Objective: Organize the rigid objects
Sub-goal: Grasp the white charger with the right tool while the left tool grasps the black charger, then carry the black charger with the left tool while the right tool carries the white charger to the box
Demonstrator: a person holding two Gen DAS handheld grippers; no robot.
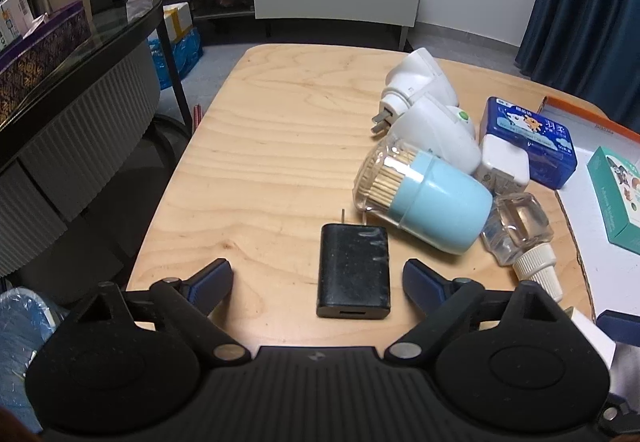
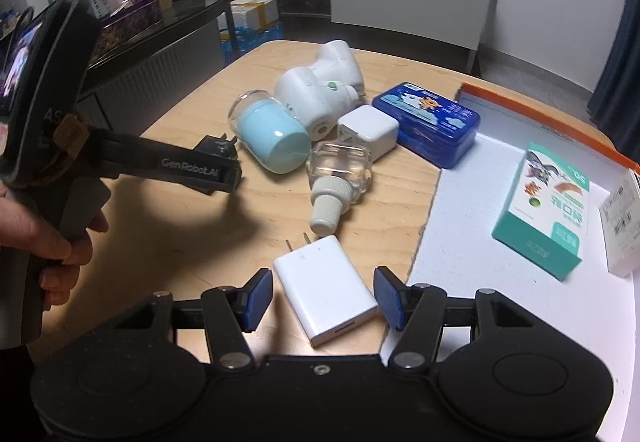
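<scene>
Left gripper (image 1: 318, 280) is open around the black charger (image 1: 354, 270); right gripper (image 2: 324, 298) is open around the white charger (image 2: 326, 288). Center both, squeeze flat sides evenly.

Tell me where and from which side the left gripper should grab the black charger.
Grip the black charger across its two long flat sides, coming down from the port end. It lies flat, prongs pointing away, already centred between the open left gripper fingers, with bare table on both sides. The blue jar lies close beyond.
</scene>
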